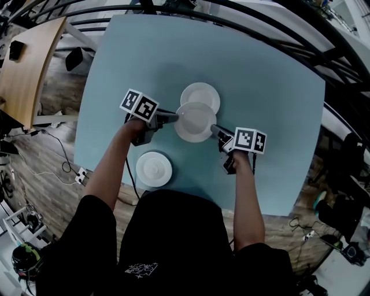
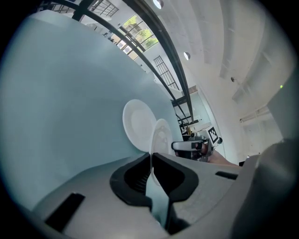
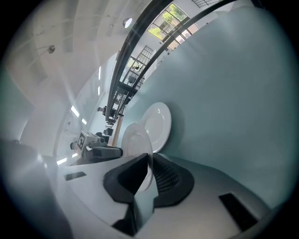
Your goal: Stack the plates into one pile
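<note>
Three white plates are on or over the pale blue table (image 1: pixel 272 87). One plate (image 1: pixel 195 121) is lifted between both grippers and overlaps the near edge of a second plate (image 1: pixel 202 95) lying on the table. My left gripper (image 1: pixel 175 117) is shut on the lifted plate's left rim, my right gripper (image 1: pixel 214 130) on its right rim. In the left gripper view the held plate (image 2: pixel 161 137) runs edge-on from the jaws (image 2: pixel 152 158), with the resting plate (image 2: pixel 137 123) behind it. The right gripper view shows the same held plate (image 3: pixel 134 140) and resting plate (image 3: pixel 158 122). A third plate (image 1: pixel 154 169) lies nearer me, at the left.
A wooden tabletop (image 1: pixel 29 63) stands off to the left. Black curved rails (image 1: pixel 243 17) cross above the table's far side. Cables and a power strip (image 1: pixel 81 175) lie on the floor at the left.
</note>
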Motion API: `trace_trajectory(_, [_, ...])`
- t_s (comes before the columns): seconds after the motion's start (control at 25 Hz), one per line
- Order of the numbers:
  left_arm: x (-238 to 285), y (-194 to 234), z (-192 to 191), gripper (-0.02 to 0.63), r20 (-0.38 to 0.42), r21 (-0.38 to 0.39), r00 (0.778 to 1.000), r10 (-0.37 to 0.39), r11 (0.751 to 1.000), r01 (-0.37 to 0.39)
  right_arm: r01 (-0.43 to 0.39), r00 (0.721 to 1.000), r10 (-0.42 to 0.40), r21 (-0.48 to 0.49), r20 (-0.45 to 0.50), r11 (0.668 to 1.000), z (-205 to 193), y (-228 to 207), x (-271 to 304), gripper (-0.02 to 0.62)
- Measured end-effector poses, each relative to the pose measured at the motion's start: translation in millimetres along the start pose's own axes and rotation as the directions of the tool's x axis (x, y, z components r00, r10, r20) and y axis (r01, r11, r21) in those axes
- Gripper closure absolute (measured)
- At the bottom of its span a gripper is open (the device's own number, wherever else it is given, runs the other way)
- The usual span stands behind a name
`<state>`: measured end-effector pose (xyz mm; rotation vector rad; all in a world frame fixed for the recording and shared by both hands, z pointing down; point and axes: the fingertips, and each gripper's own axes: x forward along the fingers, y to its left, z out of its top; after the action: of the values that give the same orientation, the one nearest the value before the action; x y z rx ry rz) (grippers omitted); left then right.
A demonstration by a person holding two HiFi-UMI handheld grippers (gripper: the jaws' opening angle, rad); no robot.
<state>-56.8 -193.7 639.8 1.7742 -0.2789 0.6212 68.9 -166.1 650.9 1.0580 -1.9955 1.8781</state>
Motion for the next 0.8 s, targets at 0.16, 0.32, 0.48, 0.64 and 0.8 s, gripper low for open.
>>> trace_trajectory(0.16, [1.2, 4.8, 28.0, 0.578, 0.039, -0.006, 0.999, 0.005, 1.0, -0.005, 0.017, 1.0, -0.016, -0.025, 0.022, 1.0, 29.0, -0.2, 3.4, 0.56])
trace_trajectory(0.32, [8.8, 8.5, 44.4, 0.578, 0.061, -0.033, 0.998, -0.007, 0.999, 0.009, 0.03, 0.999, -0.029, -0.03, 0.032, 0.999, 50.9, -5.8, 2.9, 0.56])
trace_trajectory(0.48, [12.9, 14.3, 53.7, 0.578, 0.06, -0.034, 0.998, 0.01, 0.999, -0.008, 0.034, 0.999, -0.032, -0.042, 0.037, 0.999, 64.5, -7.7, 5.6, 0.56])
trace_trajectory(0.64, [17.7, 17.0, 59.3, 0.578, 0.051, -0.039, 0.998, 0.03, 0.999, -0.028, 0.05, 0.998, -0.049, -0.041, 0.035, 0.998, 72.0, -12.6, 6.5, 0.56])
trace_trajectory(0.8, [22.3, 25.0, 60.3, 0.577, 0.037, -0.046, 0.998, 0.045, 0.998, -0.044, 0.067, 0.997, -0.066, -0.048, 0.027, 0.997, 76.8, -18.6, 12.3, 0.56])
